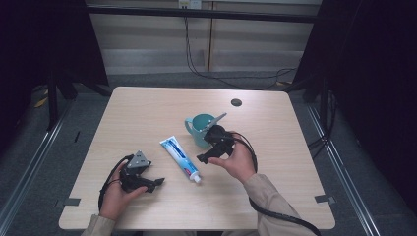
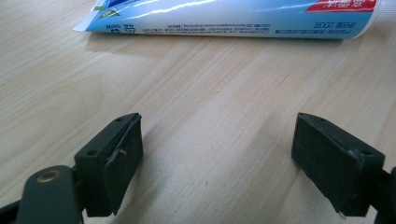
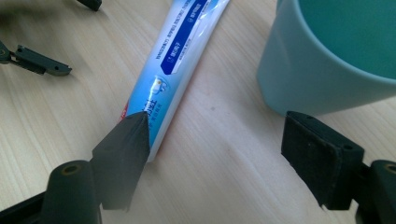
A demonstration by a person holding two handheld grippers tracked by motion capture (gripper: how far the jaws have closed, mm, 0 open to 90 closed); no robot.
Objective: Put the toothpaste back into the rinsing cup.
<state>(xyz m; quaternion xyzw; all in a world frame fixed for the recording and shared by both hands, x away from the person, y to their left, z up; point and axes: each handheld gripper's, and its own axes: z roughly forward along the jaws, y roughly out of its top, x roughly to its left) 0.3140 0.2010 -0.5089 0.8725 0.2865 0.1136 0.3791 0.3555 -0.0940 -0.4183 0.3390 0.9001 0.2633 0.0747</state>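
The tube (image 1: 180, 159) lies flat on the counter (image 1: 147, 113), its cap end toward the person. Just beside the tube, on its far right, stands the cup (image 1: 200, 129), upright. The right tool (image 1: 212, 151) hovers between tube and cup, released, holding nothing. The left tool (image 1: 153, 184) is near the tube on its left, also released, low over the counter.

A dark round disc (image 1: 236, 102) lies on the table (image 1: 147, 113).
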